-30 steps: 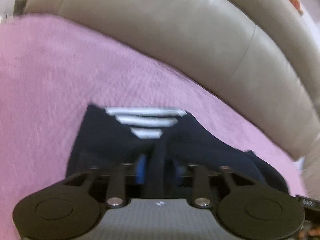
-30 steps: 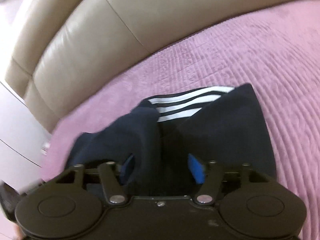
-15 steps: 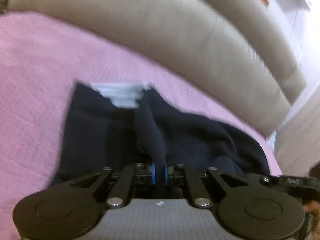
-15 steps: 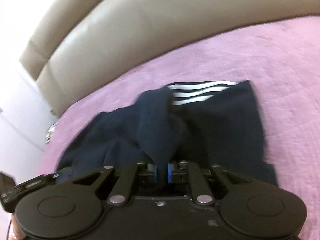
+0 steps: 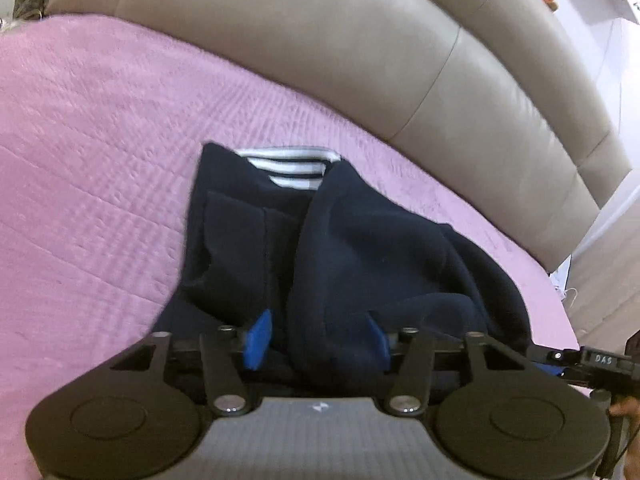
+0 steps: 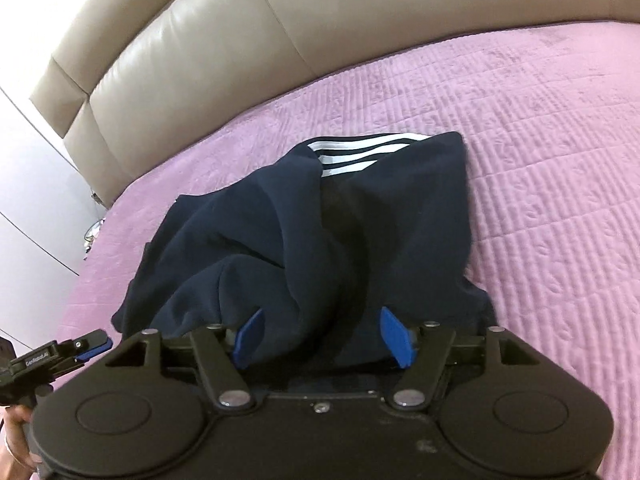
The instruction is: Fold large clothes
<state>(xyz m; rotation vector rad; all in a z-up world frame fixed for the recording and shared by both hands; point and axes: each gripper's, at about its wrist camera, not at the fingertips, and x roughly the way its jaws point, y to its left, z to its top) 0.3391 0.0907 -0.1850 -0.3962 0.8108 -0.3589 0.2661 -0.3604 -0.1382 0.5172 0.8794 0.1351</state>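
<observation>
A dark navy garment (image 5: 360,248) with white stripes at its far end lies bunched on the pink bedspread (image 5: 92,168). It also shows in the right wrist view (image 6: 320,240). My left gripper (image 5: 316,340) is open, its blue pads either side of a raised fold of the cloth. My right gripper (image 6: 322,336) is open too, with a fold of the same garment lying between its pads. Each gripper shows at the edge of the other's view.
A beige leather headboard (image 5: 320,52) runs along the far side of the bed, and shows in the right wrist view (image 6: 240,32). A white wall or cabinet (image 6: 28,168) stands beside the bed's edge.
Half a second ago both grippers were shut on folds of the garment. Now both have opened and the cloth rests loose between the pads.
</observation>
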